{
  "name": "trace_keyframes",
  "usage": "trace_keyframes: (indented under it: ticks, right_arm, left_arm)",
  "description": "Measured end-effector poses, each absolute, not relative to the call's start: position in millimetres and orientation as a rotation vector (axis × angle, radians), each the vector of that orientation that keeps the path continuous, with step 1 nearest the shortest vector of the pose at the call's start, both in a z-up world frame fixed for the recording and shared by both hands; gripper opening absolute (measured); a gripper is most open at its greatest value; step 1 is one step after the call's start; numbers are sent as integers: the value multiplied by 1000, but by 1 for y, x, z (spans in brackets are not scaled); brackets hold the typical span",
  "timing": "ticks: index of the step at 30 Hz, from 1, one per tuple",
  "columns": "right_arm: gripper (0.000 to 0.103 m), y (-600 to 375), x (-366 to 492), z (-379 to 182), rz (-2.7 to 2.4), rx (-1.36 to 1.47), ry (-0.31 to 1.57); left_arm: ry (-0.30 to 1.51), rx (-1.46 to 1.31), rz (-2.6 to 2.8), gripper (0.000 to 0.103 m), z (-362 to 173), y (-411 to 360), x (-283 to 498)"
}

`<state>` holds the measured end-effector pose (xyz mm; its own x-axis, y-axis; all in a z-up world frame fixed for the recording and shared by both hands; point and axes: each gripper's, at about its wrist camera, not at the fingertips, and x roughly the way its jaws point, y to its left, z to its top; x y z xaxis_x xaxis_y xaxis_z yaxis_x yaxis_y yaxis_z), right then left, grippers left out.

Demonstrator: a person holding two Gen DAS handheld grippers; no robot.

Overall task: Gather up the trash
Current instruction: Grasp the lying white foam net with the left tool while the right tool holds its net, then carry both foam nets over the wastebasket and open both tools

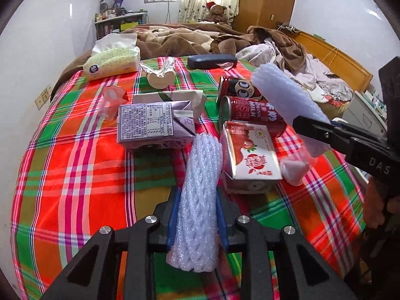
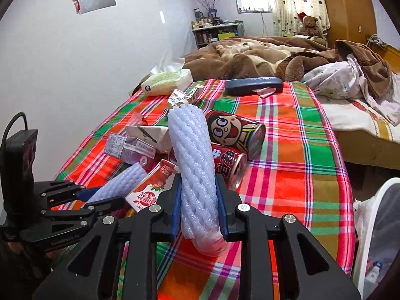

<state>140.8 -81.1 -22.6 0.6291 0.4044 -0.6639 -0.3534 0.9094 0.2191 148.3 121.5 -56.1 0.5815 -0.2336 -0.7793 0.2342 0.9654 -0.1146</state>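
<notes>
My left gripper [image 1: 197, 200] is shut on a white foam net sleeve [image 1: 200, 195], held above the plaid cloth [image 1: 75, 175]. It also shows in the right wrist view [image 2: 100, 196] with its sleeve [image 2: 120, 183]. My right gripper [image 2: 198, 192] is shut on a second foam net sleeve [image 2: 195, 160]; it shows in the left wrist view [image 1: 310, 125] with its sleeve [image 1: 285, 95]. On the cloth lie a purple carton [image 1: 152, 127], a red strawberry carton [image 1: 250, 155], two red cans [image 1: 252, 115] [image 2: 235, 132], a white wrapper [image 1: 175, 97] and a pink plastic cup [image 1: 110, 102].
A tissue pack [image 1: 112, 62], a dark glasses case [image 1: 212, 61] and a foil wrapper [image 1: 162, 72] lie at the far end. Brown blankets [image 1: 187, 37] and clothes [image 1: 312, 70] cover the bed behind. A white bin [image 2: 375, 237] with a bag stands at lower right.
</notes>
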Motion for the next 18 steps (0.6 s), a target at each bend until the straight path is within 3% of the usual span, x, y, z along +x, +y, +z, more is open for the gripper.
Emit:
trace_keyframes:
  ticks: [18]
  right_arm:
    - [25, -132, 112, -1, 348, 112, 692]
  left_arm:
    - [786, -31, -312, 27, -6, 81, 115]
